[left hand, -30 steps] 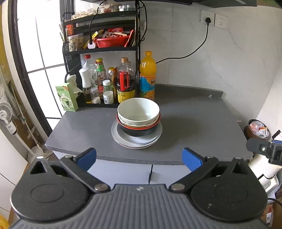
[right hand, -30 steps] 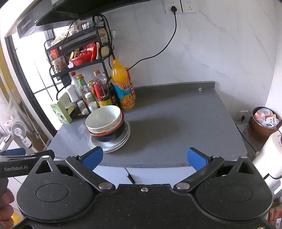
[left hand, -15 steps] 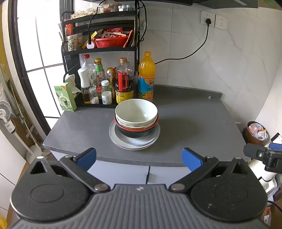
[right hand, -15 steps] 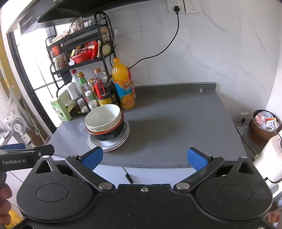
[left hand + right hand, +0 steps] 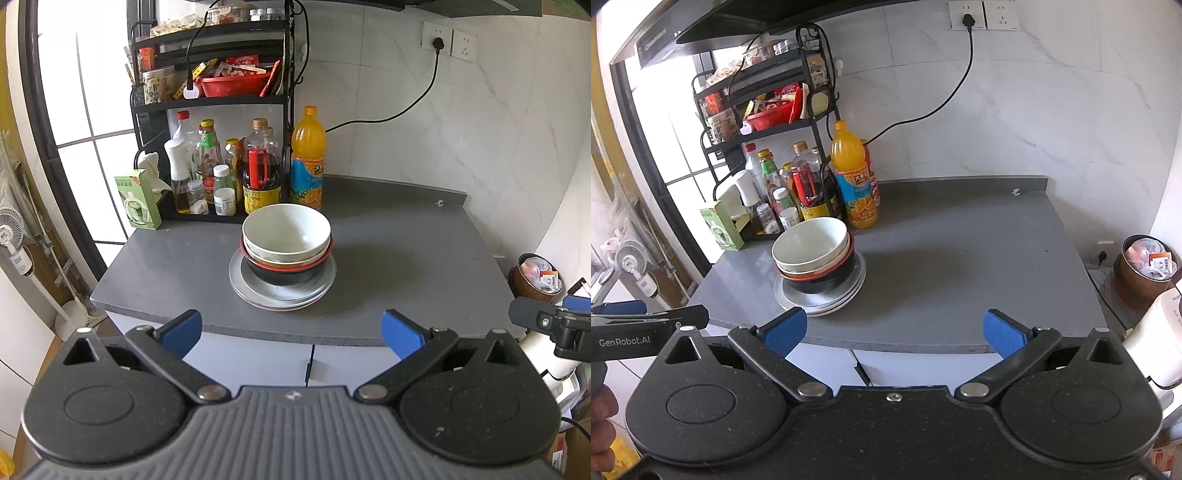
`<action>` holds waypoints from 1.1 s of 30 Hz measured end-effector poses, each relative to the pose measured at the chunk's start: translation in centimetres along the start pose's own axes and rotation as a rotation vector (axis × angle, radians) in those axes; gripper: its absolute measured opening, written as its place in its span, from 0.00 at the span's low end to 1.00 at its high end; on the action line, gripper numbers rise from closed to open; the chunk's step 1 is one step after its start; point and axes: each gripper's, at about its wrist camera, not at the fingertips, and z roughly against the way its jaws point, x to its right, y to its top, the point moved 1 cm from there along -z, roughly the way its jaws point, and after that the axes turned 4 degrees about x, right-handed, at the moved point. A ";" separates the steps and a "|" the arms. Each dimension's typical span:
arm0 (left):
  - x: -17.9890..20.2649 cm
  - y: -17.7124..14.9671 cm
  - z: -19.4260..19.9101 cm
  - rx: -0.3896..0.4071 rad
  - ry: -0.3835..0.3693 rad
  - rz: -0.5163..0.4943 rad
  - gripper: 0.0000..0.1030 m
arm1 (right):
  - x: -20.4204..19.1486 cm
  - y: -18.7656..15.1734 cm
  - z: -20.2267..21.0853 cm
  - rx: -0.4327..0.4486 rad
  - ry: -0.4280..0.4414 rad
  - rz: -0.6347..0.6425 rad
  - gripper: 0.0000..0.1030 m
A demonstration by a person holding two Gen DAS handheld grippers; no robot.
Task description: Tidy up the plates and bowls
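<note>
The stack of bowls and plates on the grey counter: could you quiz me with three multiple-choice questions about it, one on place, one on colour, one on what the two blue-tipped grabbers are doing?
1. Where does the stack of bowls and plates stand?
A. on the grey countertop
B. on the black wire rack
C. on the floor

2. What colour is the top bowl?
A. red
B. white
C. blue

3. How are the left gripper and right gripper?
A. both shut on a plate
B. one holds a bowl
C. both open, empty

Answers: 1 A, it sits mid-counter; 2 B, its inside is white; 3 C, blue fingers spread wide, nothing between.
</note>
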 end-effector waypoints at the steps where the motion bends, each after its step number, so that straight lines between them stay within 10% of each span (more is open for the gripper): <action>1: 0.0 0.0 0.0 0.000 0.001 0.000 0.99 | 0.0 0.0 0.0 0.000 0.001 0.001 1.00; 33: -0.8 -0.6 0.3 -0.007 0.011 0.001 1.00 | -1.0 -0.2 0.2 -0.004 -0.010 0.021 1.00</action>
